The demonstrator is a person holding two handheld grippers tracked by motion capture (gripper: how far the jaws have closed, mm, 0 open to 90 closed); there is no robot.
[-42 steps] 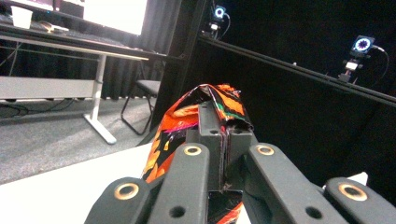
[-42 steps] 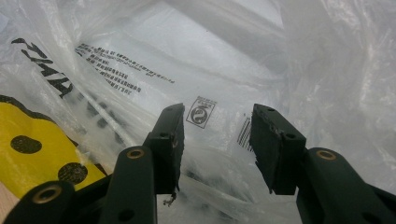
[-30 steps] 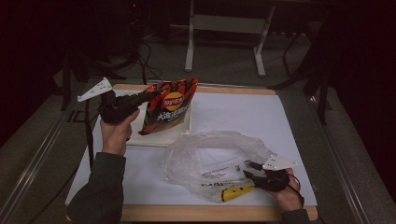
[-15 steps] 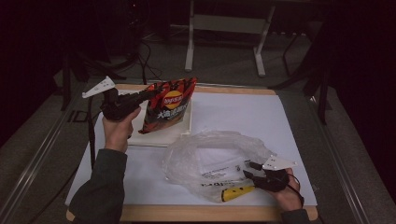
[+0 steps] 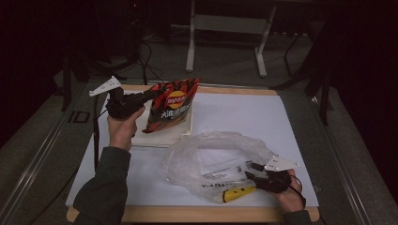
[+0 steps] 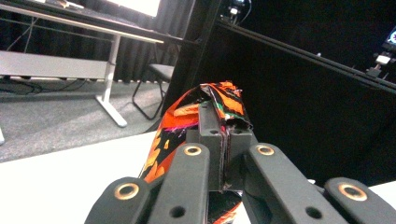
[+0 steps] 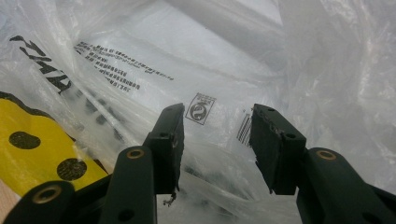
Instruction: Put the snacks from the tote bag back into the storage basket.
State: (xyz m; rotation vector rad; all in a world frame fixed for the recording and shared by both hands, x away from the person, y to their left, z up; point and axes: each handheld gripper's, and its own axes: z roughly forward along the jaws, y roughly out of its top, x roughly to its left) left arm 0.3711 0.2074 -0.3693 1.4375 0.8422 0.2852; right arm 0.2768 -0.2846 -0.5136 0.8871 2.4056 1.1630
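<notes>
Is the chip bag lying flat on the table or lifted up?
Lifted. The left claw is shut on the chip bag at its top edge, and the bag hangs tilted over the white board.

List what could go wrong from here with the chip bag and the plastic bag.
The left gripper pinches only the top edge of the chip bag, so it may slip or tear when carried. The right gripper has its jaws apart at the clear plastic bag, whose mouth may sag shut before the chips arrive.
</notes>
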